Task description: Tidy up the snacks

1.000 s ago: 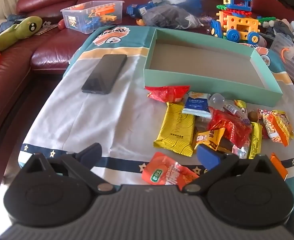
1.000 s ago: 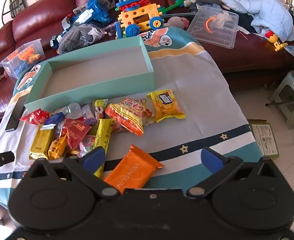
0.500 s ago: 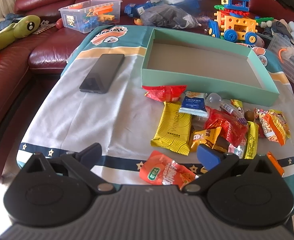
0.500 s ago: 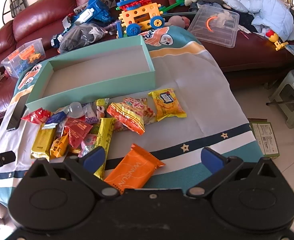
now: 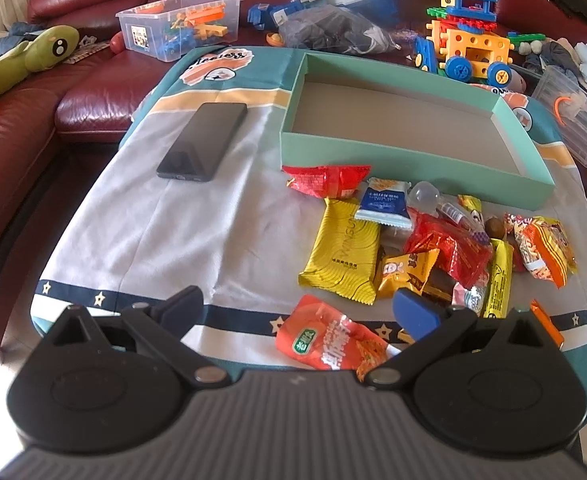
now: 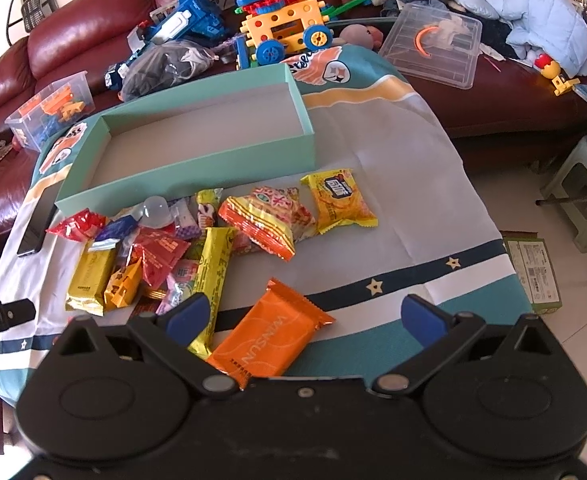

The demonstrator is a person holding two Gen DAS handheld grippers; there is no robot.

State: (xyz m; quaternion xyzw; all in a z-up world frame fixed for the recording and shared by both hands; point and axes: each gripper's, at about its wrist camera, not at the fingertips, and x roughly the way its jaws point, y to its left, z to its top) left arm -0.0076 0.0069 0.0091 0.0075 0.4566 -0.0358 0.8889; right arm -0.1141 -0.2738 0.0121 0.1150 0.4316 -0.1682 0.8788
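An empty mint-green box (image 5: 413, 160) (image 6: 197, 164) stands on a cloth-covered table. In front of it lies a pile of snack packets: a yellow bar (image 5: 343, 246), a red packet (image 5: 325, 180), a blue-white packet (image 5: 385, 202). My left gripper (image 5: 299, 308) is open, low over the near edge, with a red-orange packet (image 5: 329, 340) between its fingers' line. My right gripper (image 6: 303, 316) is open above an orange wafer packet (image 6: 269, 338). A yellow biscuit packet (image 6: 339, 200) and an orange noodle packet (image 6: 259, 226) lie farther off.
A black phone (image 5: 203, 140) lies left of the box. Toy blocks (image 5: 469, 44), a clear bin (image 5: 179, 26), a clear lid (image 6: 433, 48) and clothes sit on the red sofa behind. A stool (image 6: 581, 184) stands on the floor at right.
The left gripper has shifted slightly forward and left, so the scene sits a little lower and closer. The right gripper has barely moved. Both stay open and empty.
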